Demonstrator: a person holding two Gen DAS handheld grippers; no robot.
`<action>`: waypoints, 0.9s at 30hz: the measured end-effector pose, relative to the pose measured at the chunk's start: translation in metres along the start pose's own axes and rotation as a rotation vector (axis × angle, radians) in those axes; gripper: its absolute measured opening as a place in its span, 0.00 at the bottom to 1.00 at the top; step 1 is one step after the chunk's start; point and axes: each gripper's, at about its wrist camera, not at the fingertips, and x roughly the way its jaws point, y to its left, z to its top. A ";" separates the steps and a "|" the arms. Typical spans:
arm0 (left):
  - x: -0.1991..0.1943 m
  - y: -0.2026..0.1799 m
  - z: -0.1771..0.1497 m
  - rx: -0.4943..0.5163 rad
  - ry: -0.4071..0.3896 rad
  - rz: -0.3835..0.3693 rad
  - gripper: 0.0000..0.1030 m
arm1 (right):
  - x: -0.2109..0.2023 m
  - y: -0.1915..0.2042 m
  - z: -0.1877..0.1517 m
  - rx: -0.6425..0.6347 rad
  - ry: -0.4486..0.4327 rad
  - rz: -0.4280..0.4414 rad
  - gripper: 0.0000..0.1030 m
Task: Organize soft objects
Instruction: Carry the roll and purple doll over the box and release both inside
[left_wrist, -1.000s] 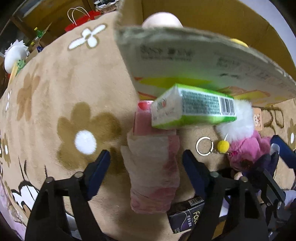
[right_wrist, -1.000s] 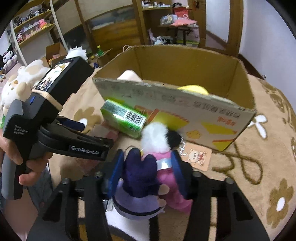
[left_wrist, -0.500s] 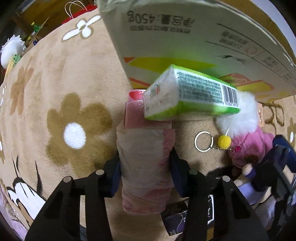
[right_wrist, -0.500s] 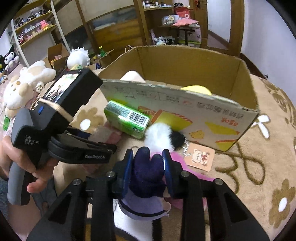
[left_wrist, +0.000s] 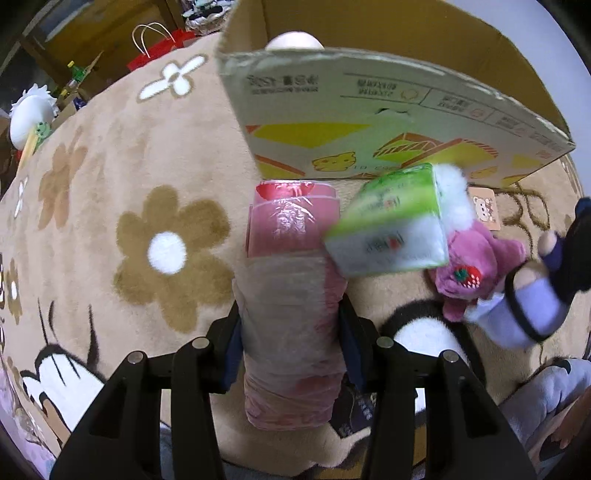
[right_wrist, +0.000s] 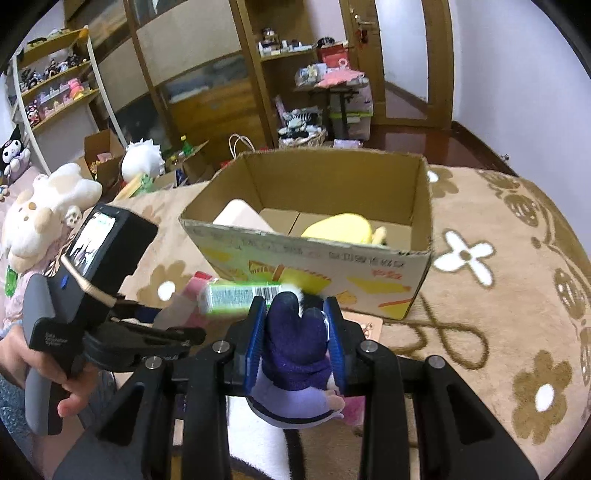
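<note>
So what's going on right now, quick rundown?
Left gripper clamped on pink pack. Right gripper clamped on purple plush. Green tissue pack lies between them and cardboard box.

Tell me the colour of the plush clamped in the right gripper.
Dark purple plush over a lilac body, clearest in the right wrist view.

The blanket (left_wrist: 110, 192) is a matt, short-piled fleece, brown-beige with plush flower shapes. On it the cardboard box (right_wrist: 332, 258) shows raw brown corrugated paper inside and a smoother printed face outside, its top edge rough and frayed. In front of the box, the pink pack (left_wrist: 291, 295) is wrapped in thin, crinkled, glossy plastic film; the green tissue pack (left_wrist: 391, 229) beside it wears slick, shiny film too. The pink plush (left_wrist: 476, 266) is soft, fuzzy cloth with a fluffy white tuft. The purple plush doll (right_wrist: 295, 343) is matt velvety fabric. The left gripper (left_wrist: 290, 343) and right gripper (right_wrist: 297, 336) are matt black plastic with small bright metal pins and ribbed blue pads.
</note>
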 end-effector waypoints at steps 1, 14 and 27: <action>-0.006 0.001 -0.003 -0.002 -0.012 0.005 0.43 | -0.002 0.002 0.001 -0.003 -0.009 -0.005 0.32; -0.068 -0.014 -0.019 -0.014 -0.208 -0.002 0.43 | -0.029 0.004 0.008 -0.015 -0.104 -0.044 0.31; -0.120 0.004 -0.016 -0.027 -0.546 -0.001 0.43 | -0.069 -0.001 0.024 -0.006 -0.260 -0.095 0.31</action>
